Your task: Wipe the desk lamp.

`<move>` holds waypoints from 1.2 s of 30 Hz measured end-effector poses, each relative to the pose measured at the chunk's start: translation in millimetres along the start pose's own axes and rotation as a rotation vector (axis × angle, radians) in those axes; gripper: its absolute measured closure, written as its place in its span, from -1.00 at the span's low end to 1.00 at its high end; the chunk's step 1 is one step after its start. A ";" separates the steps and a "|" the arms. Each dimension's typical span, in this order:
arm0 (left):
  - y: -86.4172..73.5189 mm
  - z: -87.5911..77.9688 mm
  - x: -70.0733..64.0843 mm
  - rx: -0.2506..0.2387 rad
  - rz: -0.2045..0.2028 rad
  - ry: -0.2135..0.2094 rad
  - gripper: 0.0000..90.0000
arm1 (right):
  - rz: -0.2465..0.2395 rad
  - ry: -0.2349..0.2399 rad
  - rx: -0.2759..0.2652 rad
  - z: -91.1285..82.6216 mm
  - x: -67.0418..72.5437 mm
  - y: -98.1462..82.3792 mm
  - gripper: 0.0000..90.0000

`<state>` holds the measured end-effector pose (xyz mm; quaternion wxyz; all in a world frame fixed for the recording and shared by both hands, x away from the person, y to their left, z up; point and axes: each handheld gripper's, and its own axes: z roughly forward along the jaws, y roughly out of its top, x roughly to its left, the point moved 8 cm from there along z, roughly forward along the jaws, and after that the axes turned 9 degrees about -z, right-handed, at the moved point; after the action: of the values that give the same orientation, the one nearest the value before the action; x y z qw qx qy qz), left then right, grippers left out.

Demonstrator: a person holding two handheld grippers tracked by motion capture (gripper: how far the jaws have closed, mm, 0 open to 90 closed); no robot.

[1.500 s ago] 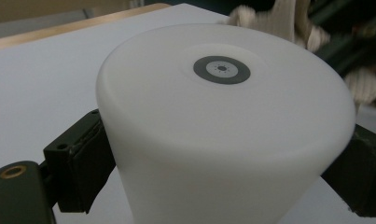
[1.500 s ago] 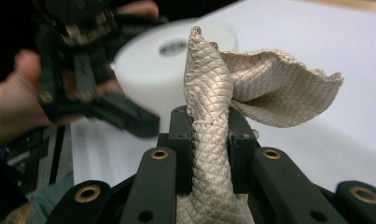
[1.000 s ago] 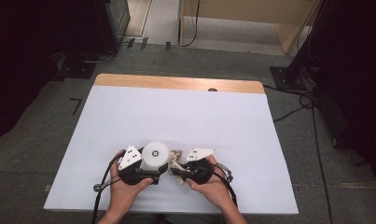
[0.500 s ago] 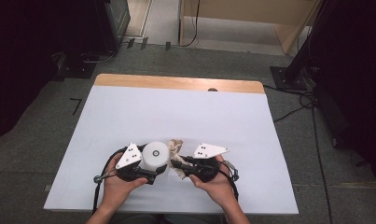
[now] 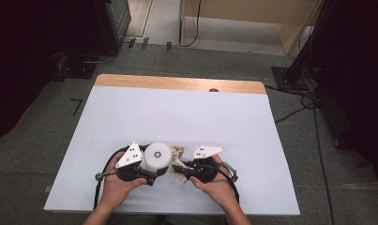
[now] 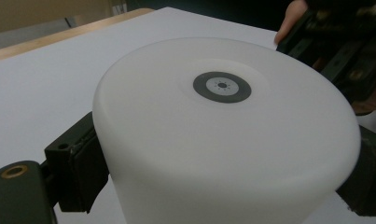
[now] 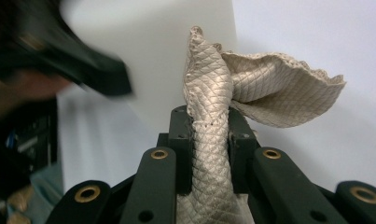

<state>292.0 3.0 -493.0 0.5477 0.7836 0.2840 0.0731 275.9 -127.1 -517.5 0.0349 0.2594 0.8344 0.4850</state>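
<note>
A white round container (image 5: 157, 156) stands upside down near the table's front edge, with a grey ring mark on its flat top (image 6: 222, 87). My left gripper (image 5: 154, 169) has just been closing its jaws, and the pads now press the container's sides (image 6: 223, 186). A beige quilted cloth (image 5: 178, 152) hangs bunched beside the container on its right. My right gripper (image 5: 181, 168) is shut on the cloth (image 7: 269, 88), which rises between the jaws (image 7: 209, 140) and folds over to the right.
The white table cover (image 5: 177, 117) stretches bare behind the hands to a wooden strip (image 5: 177, 83) at the far edge. Dark equipment and cables (image 5: 308, 98) lie on the floor around the table.
The right gripper has shifted slightly to the right with the cloth. The left hand and the container have stayed in place.
</note>
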 end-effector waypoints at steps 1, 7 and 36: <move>0.0 0.0 0.1 0.000 0.000 -0.001 -0.83 | 0.013 0.006 0.041 4.6 -0.6 -6.5 0.71; 0.0 -0.1 0.6 -0.002 0.003 -0.004 -0.83 | -0.007 0.007 0.073 8.3 -0.1 -11.2 0.71; 2.6 -0.4 12.7 -0.068 -0.060 0.083 -0.90 | -0.039 -0.050 -0.063 0.3 -1.1 11.6 0.70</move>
<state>303.3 9.4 -493.0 0.5639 0.7518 0.3273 0.0986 281.6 -122.7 -508.2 0.0731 0.2539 0.8225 0.5037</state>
